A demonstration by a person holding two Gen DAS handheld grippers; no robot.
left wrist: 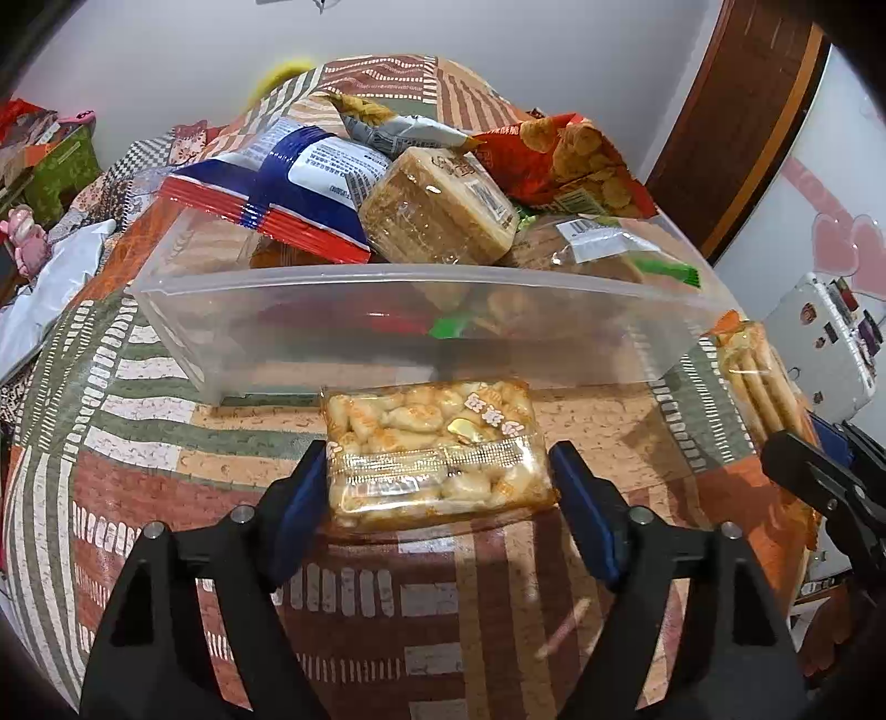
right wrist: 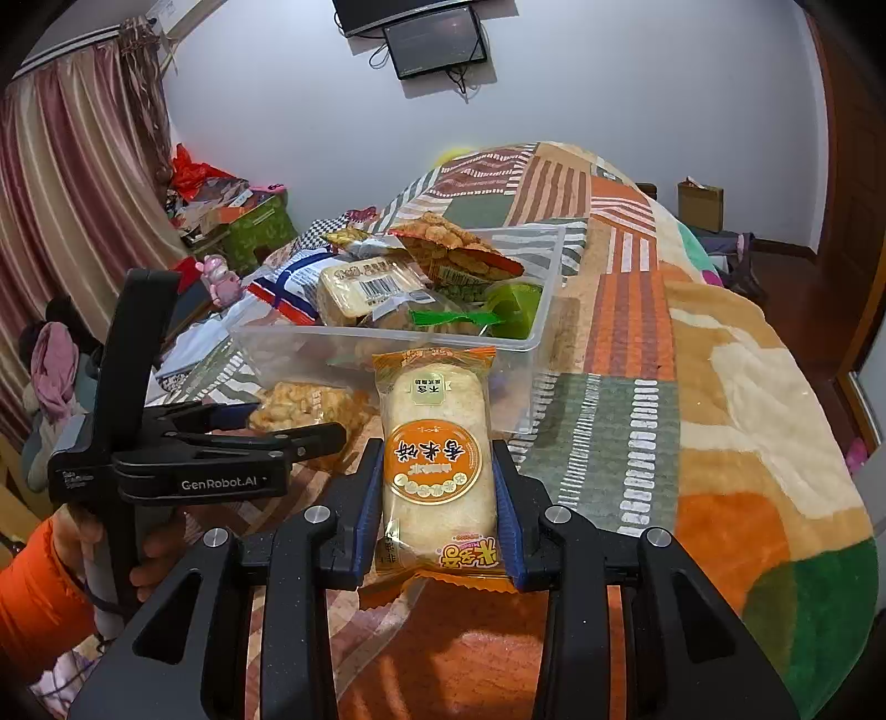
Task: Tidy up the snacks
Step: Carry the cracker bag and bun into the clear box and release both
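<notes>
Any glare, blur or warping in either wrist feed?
Left wrist: fisheye bows the clear plastic bin's rim; glare on the clear pack of golden puffed snacks. Right wrist: the orange-edged rice cracker pack is sharp; the patchwork blanket curves.

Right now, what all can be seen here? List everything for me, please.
Clear plastic bin: one, see-through, on the bedspread, heaped with snacks.
Blue-and-red bag: one, atop the heap, left.
Tan cake block: one, wrapped, heap's middle.
Orange cracker bag: one, heap's right.
Puffed snack pack: one, yellowish, lying before the bin.
Rice cracker packet: one, orange and white, clamped.
Patchwork bedspread: one, orange, green, striped.
Wall screen: one, dark.
Left gripper: open around the puffed pack.
Right gripper: shut on the packet.
Hand: orange sleeve, holding the left tool.
</notes>
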